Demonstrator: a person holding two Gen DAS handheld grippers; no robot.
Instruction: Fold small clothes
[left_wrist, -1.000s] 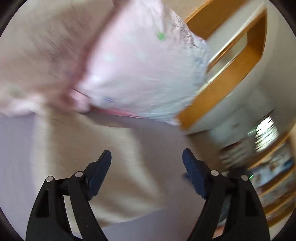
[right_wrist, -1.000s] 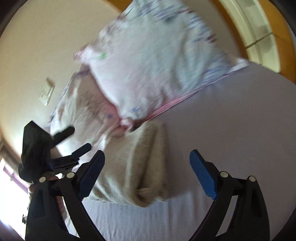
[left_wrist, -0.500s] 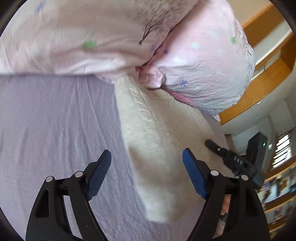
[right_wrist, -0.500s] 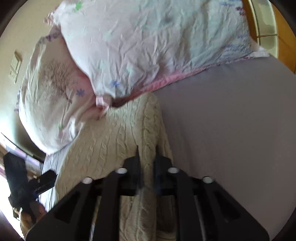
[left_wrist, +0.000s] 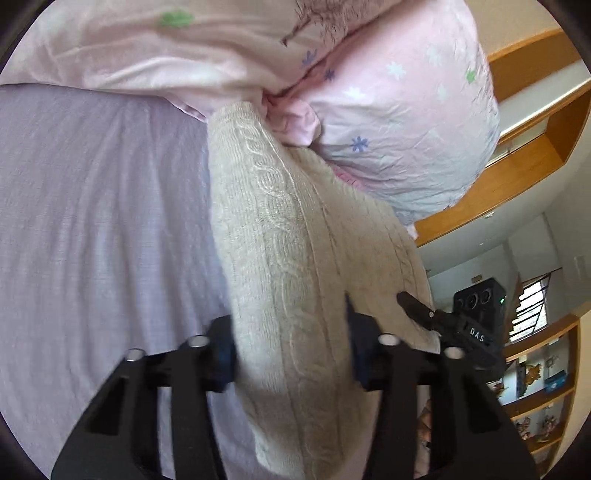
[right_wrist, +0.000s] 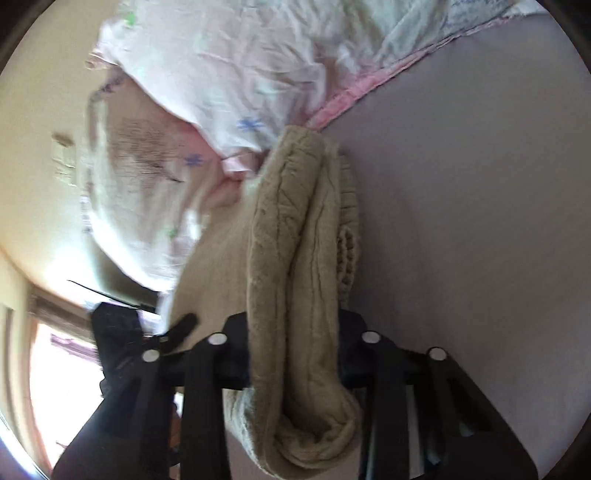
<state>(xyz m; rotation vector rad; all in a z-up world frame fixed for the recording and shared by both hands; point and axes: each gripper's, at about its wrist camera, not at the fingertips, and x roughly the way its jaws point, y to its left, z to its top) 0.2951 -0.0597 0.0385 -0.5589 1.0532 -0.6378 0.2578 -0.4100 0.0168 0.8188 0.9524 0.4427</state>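
Observation:
A cream cable-knit sweater (left_wrist: 280, 258) lies folded on the lilac bedsheet (left_wrist: 92, 221), its far end against the pink pillows. My left gripper (left_wrist: 291, 347) is shut on the sweater's near left edge, with knit bunched between the fingers. My right gripper (right_wrist: 293, 343) is shut on the sweater's (right_wrist: 291, 258) right folded edge, which rises as a thick roll between its fingers. The right gripper also shows at the sweater's right edge in the left wrist view (left_wrist: 443, 325). The left gripper shows low on the left in the right wrist view (right_wrist: 147, 343).
Two pink floral pillows (left_wrist: 388, 110) lie at the head of the bed, also in the right wrist view (right_wrist: 221, 74). A wooden headboard (left_wrist: 517, 158) stands behind them. Shelves (left_wrist: 543, 387) with small items are to the right. The sheet (right_wrist: 461, 221) stretches to the right.
Both grippers came down onto the sweater and shut on it: the right one first, half a second ago, then the left. The right side of the sweater now stands lifted in a roll.

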